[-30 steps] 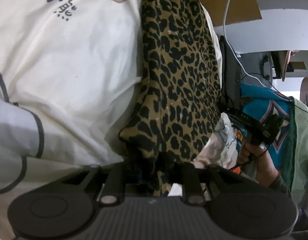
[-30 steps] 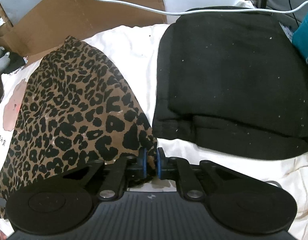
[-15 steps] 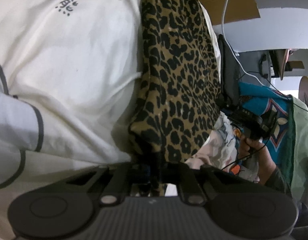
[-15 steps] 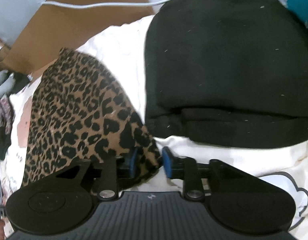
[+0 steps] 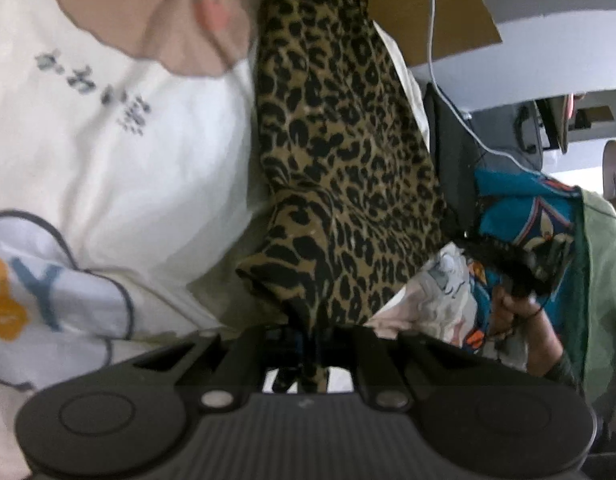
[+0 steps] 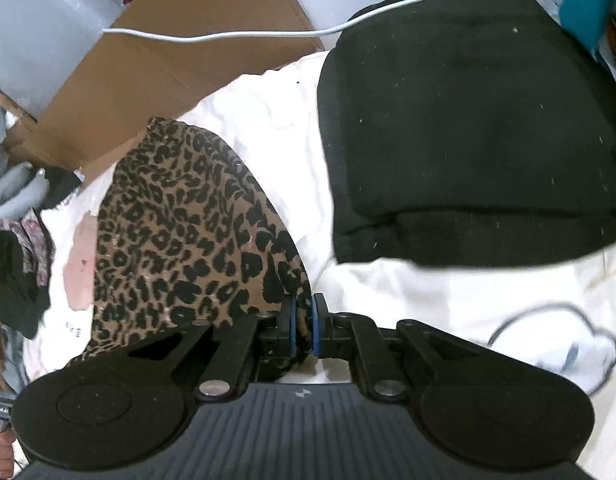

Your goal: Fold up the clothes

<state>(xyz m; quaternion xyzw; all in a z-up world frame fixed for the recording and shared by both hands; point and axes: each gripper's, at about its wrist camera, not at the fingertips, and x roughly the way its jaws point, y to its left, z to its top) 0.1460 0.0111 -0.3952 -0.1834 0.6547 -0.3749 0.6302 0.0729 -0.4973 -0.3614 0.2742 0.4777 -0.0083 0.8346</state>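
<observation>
Right gripper (image 6: 303, 322) fingers pinch a corner of the leopard-print garment (image 6: 175, 236); left gripper (image 5: 314, 344) fingers pinch another bunched edge of it. Garment drapes over a white printed sheet (image 5: 107, 120), just beside a folded black garment (image 6: 468, 128).

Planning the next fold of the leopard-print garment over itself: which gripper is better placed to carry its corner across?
Probably the right gripper. It pinches the leopard-print garment at a corner, with the cloth spread flat ahead of it. The left gripper grips a bunched, hanging edge, better suited to anchoring.
</observation>
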